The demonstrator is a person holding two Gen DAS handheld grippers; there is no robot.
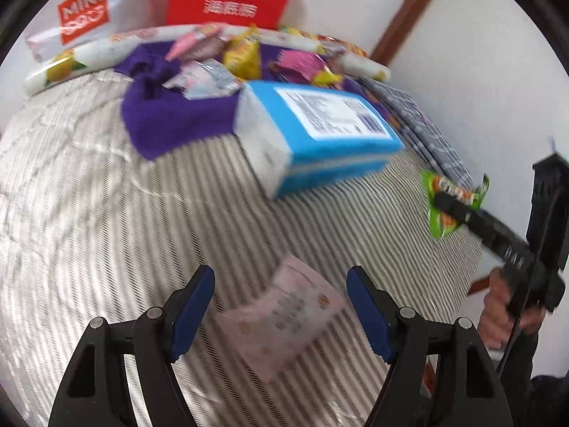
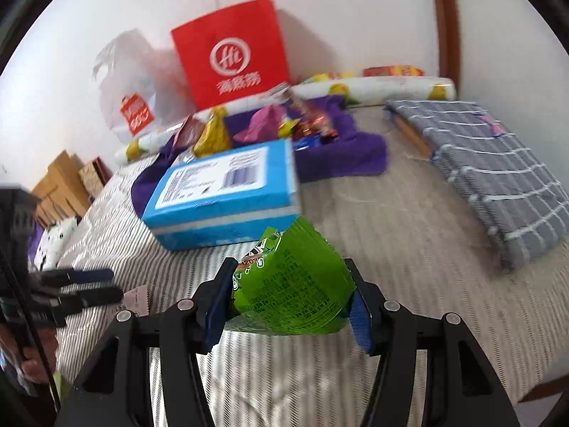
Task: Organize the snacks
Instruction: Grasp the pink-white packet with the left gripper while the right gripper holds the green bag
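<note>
My right gripper (image 2: 290, 286) is shut on a green snack packet (image 2: 295, 291), held above the striped bed; the packet also shows in the left wrist view (image 1: 451, 203). My left gripper (image 1: 281, 291) is open above a pink snack packet (image 1: 288, 313) lying on the bed, with the packet between its fingers; whether it touches is unclear. A blue box (image 1: 320, 135) lies mid-bed, also seen in the right wrist view (image 2: 227, 195). Several loose snacks (image 1: 249, 60) lie on a purple cloth (image 1: 170, 117) behind it.
A red paper bag (image 2: 231, 53) and a clear Miniso bag (image 1: 81, 14) stand against the wall. A rolled fruit-print mat (image 2: 373, 89) lies along the bed's far edge. A folded grey checked blanket (image 2: 490, 163) lies at the right. Cardboard boxes (image 2: 60, 185) stand at the left.
</note>
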